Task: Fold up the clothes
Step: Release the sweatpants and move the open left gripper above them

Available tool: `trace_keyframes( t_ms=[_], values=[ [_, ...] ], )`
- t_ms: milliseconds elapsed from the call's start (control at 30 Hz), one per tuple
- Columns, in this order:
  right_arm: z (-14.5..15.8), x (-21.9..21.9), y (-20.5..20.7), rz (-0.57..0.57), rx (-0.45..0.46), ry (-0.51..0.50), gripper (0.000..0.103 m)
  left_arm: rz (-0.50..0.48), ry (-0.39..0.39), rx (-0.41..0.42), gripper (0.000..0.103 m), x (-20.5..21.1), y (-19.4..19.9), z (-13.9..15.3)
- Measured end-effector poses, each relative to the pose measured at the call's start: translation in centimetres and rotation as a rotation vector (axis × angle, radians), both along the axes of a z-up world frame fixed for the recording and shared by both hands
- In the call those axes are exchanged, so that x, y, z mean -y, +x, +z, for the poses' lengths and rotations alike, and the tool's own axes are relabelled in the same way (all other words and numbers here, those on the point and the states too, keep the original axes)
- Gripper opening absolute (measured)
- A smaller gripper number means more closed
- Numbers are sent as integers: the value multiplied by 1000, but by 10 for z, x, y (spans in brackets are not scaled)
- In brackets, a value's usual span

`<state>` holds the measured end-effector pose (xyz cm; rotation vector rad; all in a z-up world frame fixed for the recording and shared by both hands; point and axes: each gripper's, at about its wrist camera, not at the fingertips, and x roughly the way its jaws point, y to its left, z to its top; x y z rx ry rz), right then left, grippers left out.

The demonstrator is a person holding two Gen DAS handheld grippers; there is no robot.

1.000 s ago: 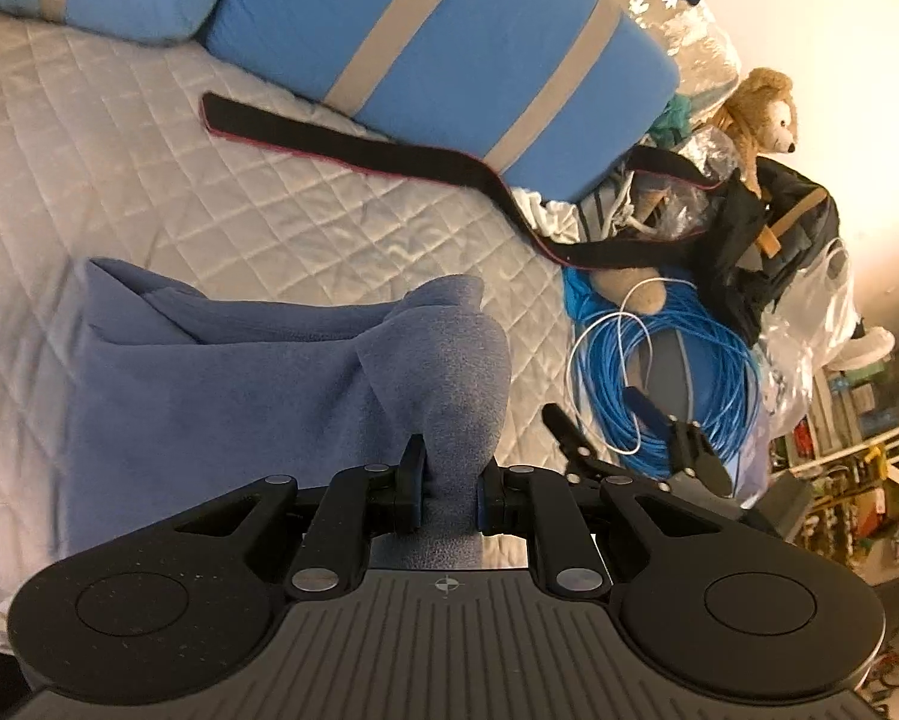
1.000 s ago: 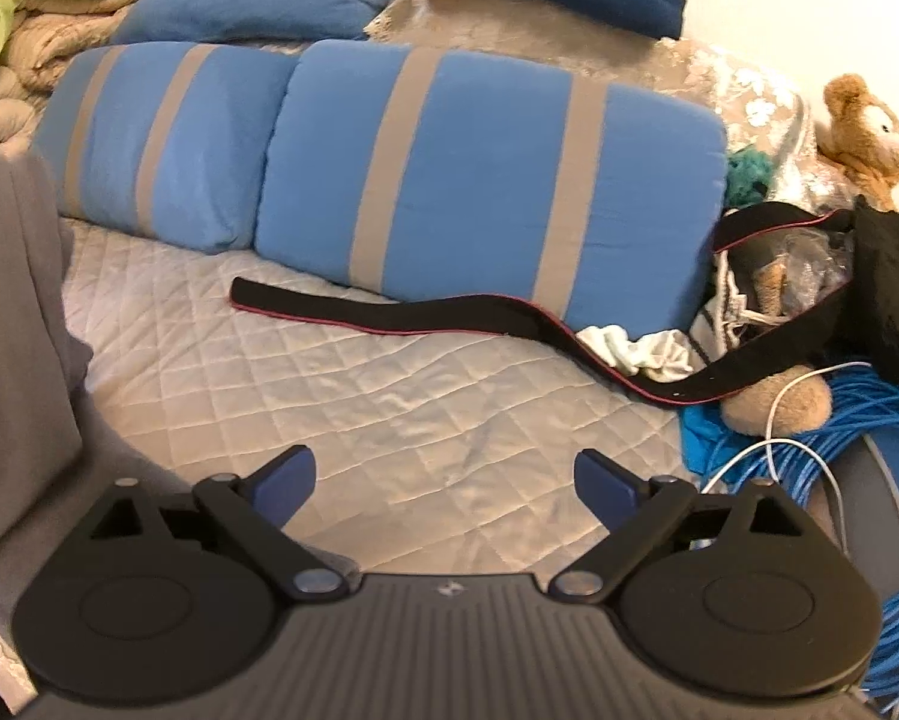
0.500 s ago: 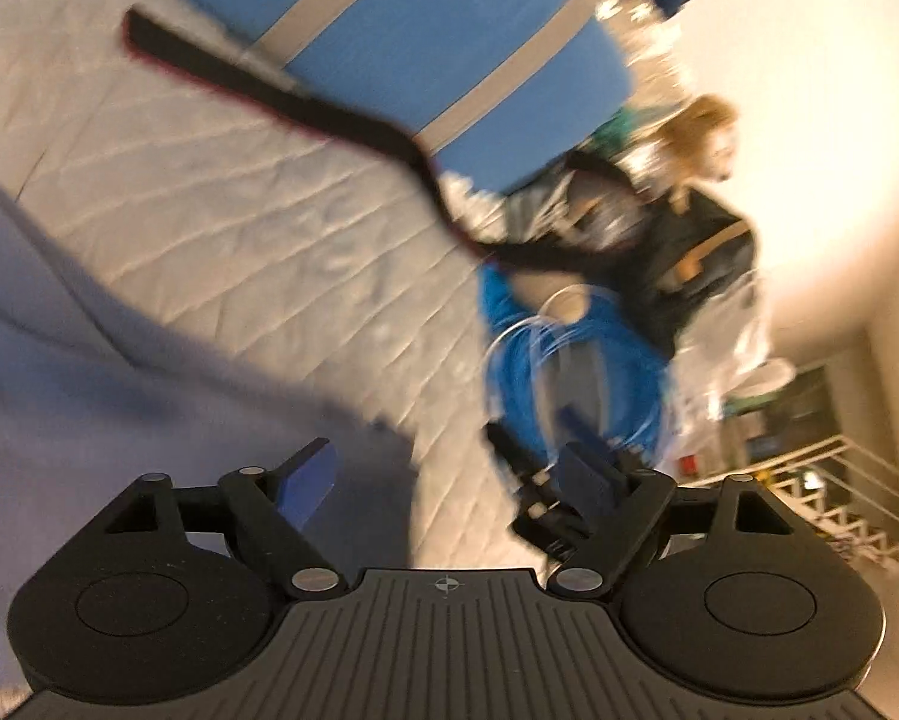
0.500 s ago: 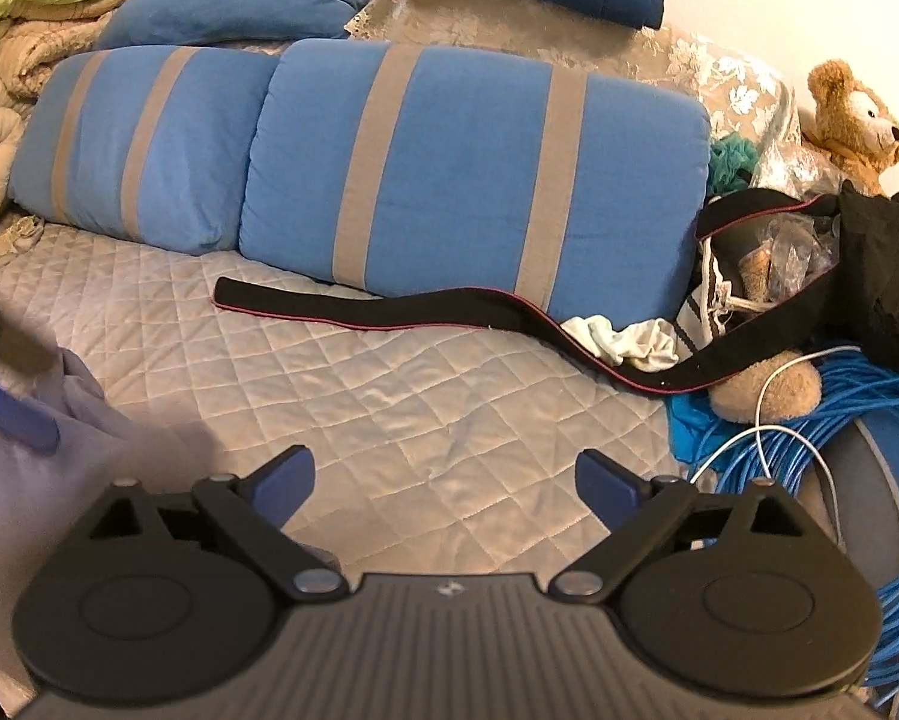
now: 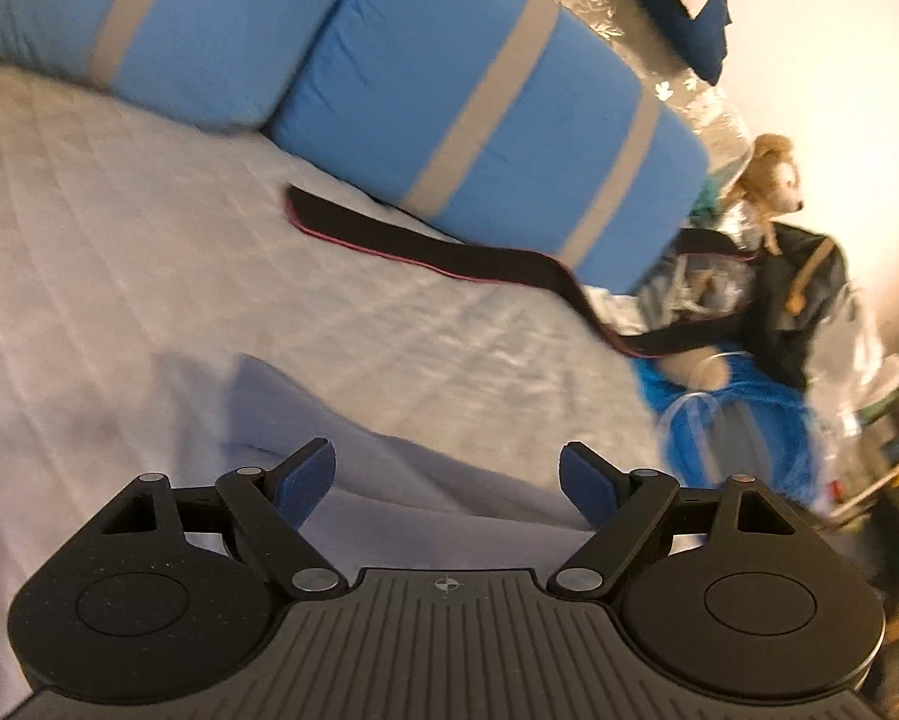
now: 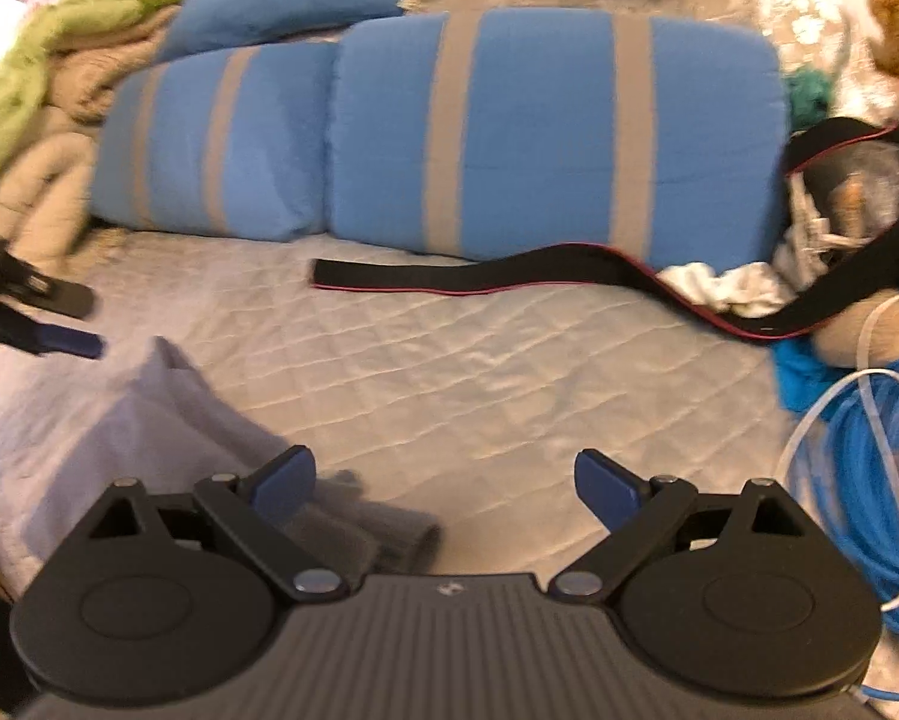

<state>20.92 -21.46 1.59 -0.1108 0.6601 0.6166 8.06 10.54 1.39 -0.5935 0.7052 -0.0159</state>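
One pale lavender-grey knit garment (image 6: 167, 420) lies on the near left part of the quilted off-white bedspread (image 6: 479, 372), partly folded, its ribbed grey cuff end (image 6: 389, 531) just ahead of the right gripper's base. In the right wrist view its long axis runs from a far-left corner down toward the near centre; fine detail is blurred.

Two grippers. Left gripper (image 5: 447, 471): jaws spread wide, nothing pinched, lavender cloth lying beneath and between the blue pads (image 5: 305, 483). Right gripper (image 6: 443, 483): jaws released, wide apart, empty; its left pad sits over the garment's edge, contact cannot be told. The left gripper's tips also show at the left margin of the right wrist view, apart from the garment's far corner.

Two blue pillows with grey-beige stripes (image 6: 545, 126) stand side by side along the far edge. One long black strap with red edging (image 6: 479, 276) lies just before them, trailing right into clutter. One coil of bright blue cable (image 6: 857, 456) at the right edge. One tan plush bear (image 5: 770, 174) by the wall. A heap of green and beige bedding (image 6: 35, 90) far left.

Open quilt between garment and strap, and to the garment's right as far as the cable.
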Motion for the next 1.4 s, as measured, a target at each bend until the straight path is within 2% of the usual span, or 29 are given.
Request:
trace_keyframes(
  t_ms=[67,200,267,400,500,733,967,1033,1233,1333,1400],
  values=[
    [-4,-4,-2,44,-19,10,96,10,17,0,82,-6,-2,-10],
    [-16,-16,-1,100,-64,-9,83,-36,1,-51,82,-10,2,-24],
    [-23,-22,1,101,-78,-37,80,-60,40,-51,82,-7,2,-23],
    [-31,-32,9,68,-96,-75,79,-77,191,-75,82,1,2,-19],
    [-40,-37,15,43,-106,-121,79,-78,246,-102,82,1,1,-22],
    [-51,-44,17,30,-94,-207,81,-87,318,-213,82,1,0,-43],
    [-49,-50,15,23,-64,-255,86,-108,343,-260,82,5,-7,-51],
    [-45,-49,13,20,-52,-238,86,-112,356,-259,82,6,-10,-50],
    [-29,-47,4,28,29,-99,85,-135,399,-230,82,10,-19,-39],
    [-23,-57,-2,80,68,-69,77,-151,399,-212,82,11,-25,-36],
    [-19,-68,-6,132,91,-61,66,-164,401,-197,82,12,-29,-34]
  ],
)
